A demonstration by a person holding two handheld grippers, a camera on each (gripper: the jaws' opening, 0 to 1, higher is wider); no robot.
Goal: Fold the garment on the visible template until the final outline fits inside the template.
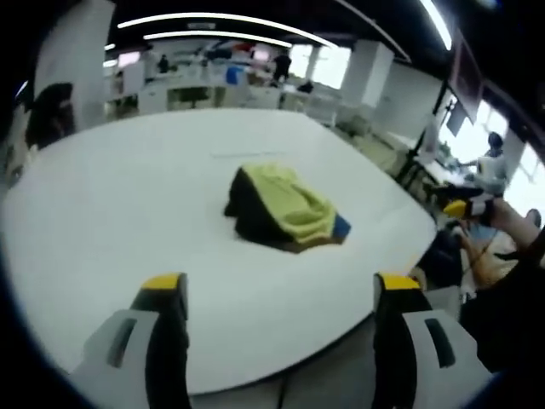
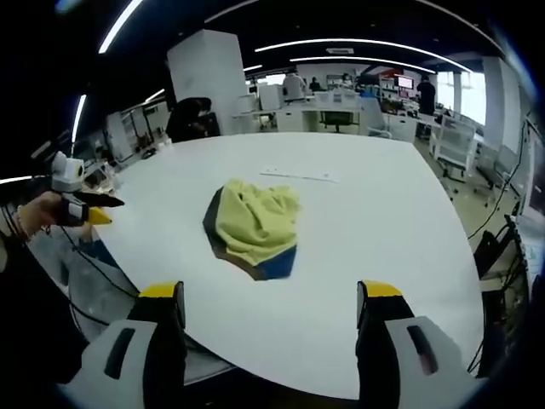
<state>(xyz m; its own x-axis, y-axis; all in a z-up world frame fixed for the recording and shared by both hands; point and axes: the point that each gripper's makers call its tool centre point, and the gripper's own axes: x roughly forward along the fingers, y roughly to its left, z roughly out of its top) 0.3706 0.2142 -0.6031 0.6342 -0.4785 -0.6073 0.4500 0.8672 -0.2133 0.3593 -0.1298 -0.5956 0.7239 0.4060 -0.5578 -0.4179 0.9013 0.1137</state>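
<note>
Desks, chairs and a white pillar [image 2: 207, 81] stand behind the white table [image 2: 366, 221], with people far off; no writing is legible. Yellow garment [image 1: 292, 204] lies crumpled mid-table on a dark template [image 1: 247, 215]. Left gripper [image 1: 281, 294] and right gripper [image 2: 271, 302] hover at the near edge, jaws spread wide, holding nothing.

Bare table [image 1: 128, 221] rings the crumpled garment [image 1: 285, 209].
</note>
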